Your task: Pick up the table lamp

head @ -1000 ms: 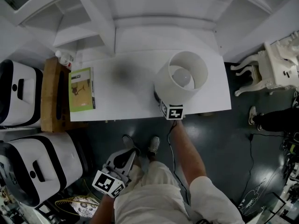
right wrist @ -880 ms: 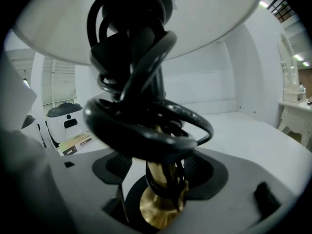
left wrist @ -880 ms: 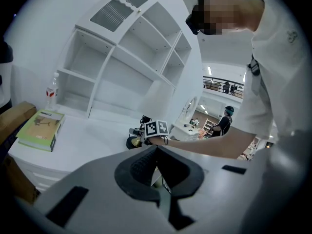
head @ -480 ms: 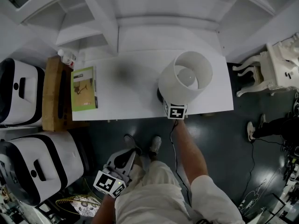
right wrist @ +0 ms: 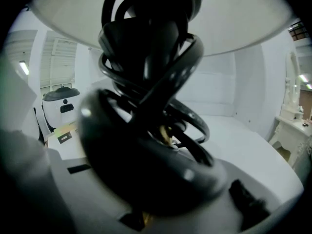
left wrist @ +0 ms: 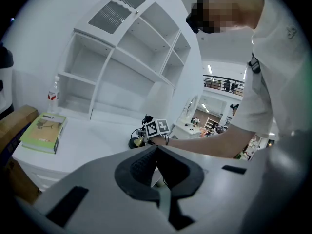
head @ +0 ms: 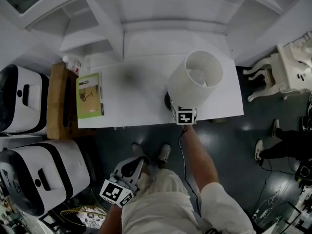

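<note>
Table lamp: it stands at the right end of the white table (head: 136, 94), close to the front edge; the white shade of the table lamp (head: 195, 82) leans a little away from the person
Right tool: the right tool (head: 181, 110) reaches in under the shade from the front edge, and its jaws are closing on the lamp's dark lower part, which fills the space between them in the right gripper view
Why so low: the wide, soft shade gives nothing firm to pinch, so the grip goes below it, where the lamp is narrow and stiff
Cord: a black cord (right wrist: 187, 116) is looped round the stem, probably so that it comes up with the lamp and does not drag
Left tool: the left tool (left wrist: 156, 152) hangs low by the person's leg, well apart from the table, jaws together with nothing in them; it seems kept out of the way
Other things: a green book (head: 89, 95) and a small bottle (head: 72, 62) sit at the far left, well clear of the lamp
Step in hand: securing the grip; the lift looks not yet begun
Risk: a top-heavy lamp may swing once it leaves the table
</note>
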Motion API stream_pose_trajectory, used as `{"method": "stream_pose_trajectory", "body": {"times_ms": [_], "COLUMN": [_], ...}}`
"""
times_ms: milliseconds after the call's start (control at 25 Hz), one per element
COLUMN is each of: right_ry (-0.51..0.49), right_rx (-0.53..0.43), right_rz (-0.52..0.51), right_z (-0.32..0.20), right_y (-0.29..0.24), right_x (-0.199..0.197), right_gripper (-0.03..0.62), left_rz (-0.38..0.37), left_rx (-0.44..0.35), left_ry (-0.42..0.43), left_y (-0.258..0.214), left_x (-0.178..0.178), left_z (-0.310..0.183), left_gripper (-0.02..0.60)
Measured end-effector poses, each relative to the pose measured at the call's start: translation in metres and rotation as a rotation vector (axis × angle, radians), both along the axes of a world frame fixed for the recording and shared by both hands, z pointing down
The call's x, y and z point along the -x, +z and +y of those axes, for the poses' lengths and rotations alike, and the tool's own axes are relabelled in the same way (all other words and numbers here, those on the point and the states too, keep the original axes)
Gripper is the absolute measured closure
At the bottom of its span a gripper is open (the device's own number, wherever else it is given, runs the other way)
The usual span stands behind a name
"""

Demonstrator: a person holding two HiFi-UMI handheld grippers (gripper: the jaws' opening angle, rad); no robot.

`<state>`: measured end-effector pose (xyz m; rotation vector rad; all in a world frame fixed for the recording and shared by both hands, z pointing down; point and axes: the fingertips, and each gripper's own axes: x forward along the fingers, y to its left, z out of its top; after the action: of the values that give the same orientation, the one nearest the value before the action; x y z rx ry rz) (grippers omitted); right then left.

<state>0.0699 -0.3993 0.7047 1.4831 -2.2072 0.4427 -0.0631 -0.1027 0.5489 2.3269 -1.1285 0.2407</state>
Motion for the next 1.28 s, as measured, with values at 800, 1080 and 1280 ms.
{"method": "stream_pose_trajectory", "body": {"times_ms": [800, 1080, 1280], "right_ry": [-0.051, -0.066, -0.058], "right_rx": [0.012, -0.044, -0.056], "right_rz": [-0.161, -0.185, -0.215], "right_z": [0.099, 0.142, 0.177], "right_y": [-0.097, -0.156, -0.182], "right_x": [-0.033, -0.056, -0.057], "right_gripper": [0.546, 0.548, 0.548], "left_rz": [0.002, 0.023, 0.028], "left_rx": [-0.141, -0.223, -0.251], "left_ry": [-0.012, 0.000, 0.071], "left_y": [-0.054, -0.076, -0.083], "left_x": [-0.010, -0.029, -0.037], "left_z": [0.000, -0.009, -0.006], "left_gripper": [0.575, 0.575, 0.574]}}
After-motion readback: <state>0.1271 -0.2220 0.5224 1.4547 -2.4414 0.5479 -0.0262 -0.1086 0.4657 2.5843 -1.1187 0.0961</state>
